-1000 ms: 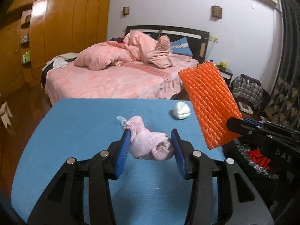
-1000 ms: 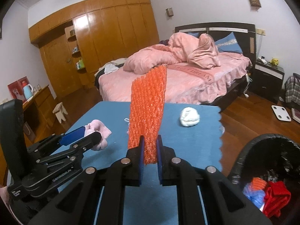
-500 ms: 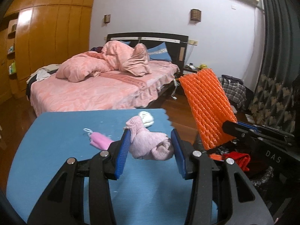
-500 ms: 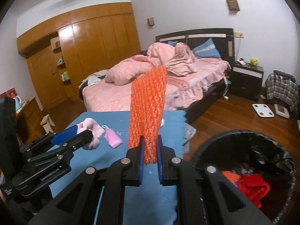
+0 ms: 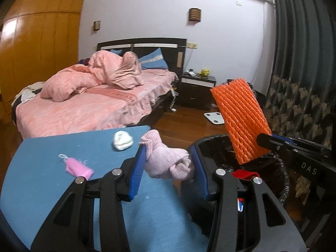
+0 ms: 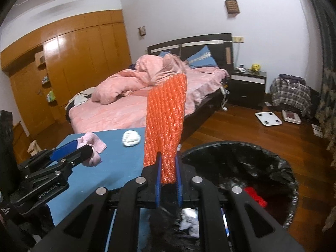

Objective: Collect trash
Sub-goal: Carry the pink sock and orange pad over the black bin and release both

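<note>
Left gripper (image 5: pixel 169 171) up close, its blue pads clamped on a bundled pale pink sock (image 5: pixel 168 161), jaws roughly half apart with the sock filling the gap, held clear above the edge of the blue table (image 5: pixel 42 178). Right gripper (image 6: pixel 168 175) next, jaws nearly closed and pinching the bottom end of an orange foam fruit net (image 6: pixel 166 124), which stands up almost straight from the pads (tilted in the left wrist view). Just beyond and below both grippers sits the black-lined trash bin (image 6: pixel 273 161), with something red (image 6: pixel 255 196) and a pale scrap (image 6: pixel 189 222) already inside; the net's lower end hangs over the bin's rim.

Back on the table: a small pink piece (image 5: pixel 77 167) with a thin white tie, lying flat, and farther along a crumpled white wad (image 5: pixel 122 140) near the table's far edge, the two well apart. Past the table, wooden floor, a white bathroom scale (image 6: pixel 268 118), then the bed (image 6: pixel 130 109) with its rumpled pink duvet, a dark nightstand (image 6: pixel 247 86) and the wooden wardrobe wall (image 6: pixel 84 63).
</note>
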`<state>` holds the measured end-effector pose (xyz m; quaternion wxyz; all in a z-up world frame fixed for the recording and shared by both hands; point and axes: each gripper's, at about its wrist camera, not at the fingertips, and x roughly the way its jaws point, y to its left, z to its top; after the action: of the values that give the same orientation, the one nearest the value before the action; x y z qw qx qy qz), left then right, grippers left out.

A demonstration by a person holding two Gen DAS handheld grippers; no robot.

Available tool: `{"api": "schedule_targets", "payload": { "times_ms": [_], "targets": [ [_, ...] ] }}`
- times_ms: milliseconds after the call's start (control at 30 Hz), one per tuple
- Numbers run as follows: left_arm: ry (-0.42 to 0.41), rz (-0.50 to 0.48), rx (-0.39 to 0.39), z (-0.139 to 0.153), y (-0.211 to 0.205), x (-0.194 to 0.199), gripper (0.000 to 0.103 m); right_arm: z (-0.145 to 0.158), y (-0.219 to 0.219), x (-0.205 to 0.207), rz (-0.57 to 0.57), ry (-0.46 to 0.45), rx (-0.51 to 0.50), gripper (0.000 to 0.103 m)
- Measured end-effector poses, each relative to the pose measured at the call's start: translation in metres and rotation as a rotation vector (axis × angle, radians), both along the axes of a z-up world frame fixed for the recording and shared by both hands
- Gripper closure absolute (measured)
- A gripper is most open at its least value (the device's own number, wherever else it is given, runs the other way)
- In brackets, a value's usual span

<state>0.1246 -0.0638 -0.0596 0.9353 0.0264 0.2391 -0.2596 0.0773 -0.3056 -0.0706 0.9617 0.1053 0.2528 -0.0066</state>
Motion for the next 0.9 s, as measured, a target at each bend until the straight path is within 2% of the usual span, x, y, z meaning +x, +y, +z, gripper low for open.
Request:
{"api": "schedule_targets", "payload": {
  "times_ms": [433, 633, 900],
  "targets": [
    [0.006, -0.151, -0.004, -0.008, -0.076, -0.003, 0.060, -0.012, -0.067, -0.029, -0.137, 0.035, -0.014, 0.091],
    [0.032, -0.210, -0.011, -0.019, -0.112, -0.001, 0.060, -0.021, -0.095, -0.041, -0.196, 0.059, -0.014, 0.091],
    [0.063, -0.264, 0.018, -0.039, -0.152, 0.002, 0.060, -0.039, -0.121, -0.050, -0.241, 0.097, -0.009, 0.091]
  ]
}}
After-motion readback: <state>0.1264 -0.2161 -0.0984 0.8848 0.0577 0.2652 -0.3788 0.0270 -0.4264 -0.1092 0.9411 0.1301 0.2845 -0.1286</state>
